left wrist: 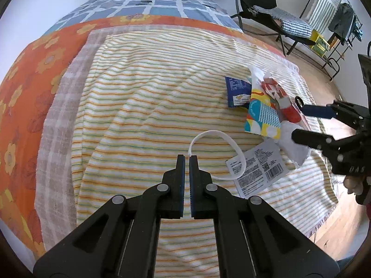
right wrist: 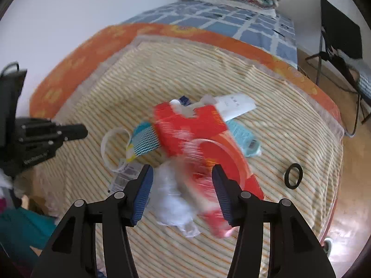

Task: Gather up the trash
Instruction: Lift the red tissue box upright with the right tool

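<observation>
A pile of trash lies on the striped blanket [left wrist: 143, 106]: a blue packet [left wrist: 236, 90], a colourful patterned wrapper [left wrist: 262, 118], a red wrapper [left wrist: 276, 92], a white label card [left wrist: 259, 169] with a white plastic loop [left wrist: 218, 136], and crumpled white plastic [right wrist: 171, 199]. My left gripper [left wrist: 187, 159] is shut and empty, just left of the loop. My right gripper [right wrist: 183, 173] is open, its fingers either side of the blurred red wrapper [right wrist: 197, 134] and the white plastic. It shows in the left wrist view [left wrist: 299, 120] at the pile's right edge.
A black ring [right wrist: 293, 175] lies on the blanket right of the pile. The bed has an orange flowered cover [left wrist: 27, 88] and a blue checked sheet [left wrist: 148, 7]. A folding chair [left wrist: 266, 11] and clothes rack [left wrist: 343, 30] stand on the wooden floor to the right.
</observation>
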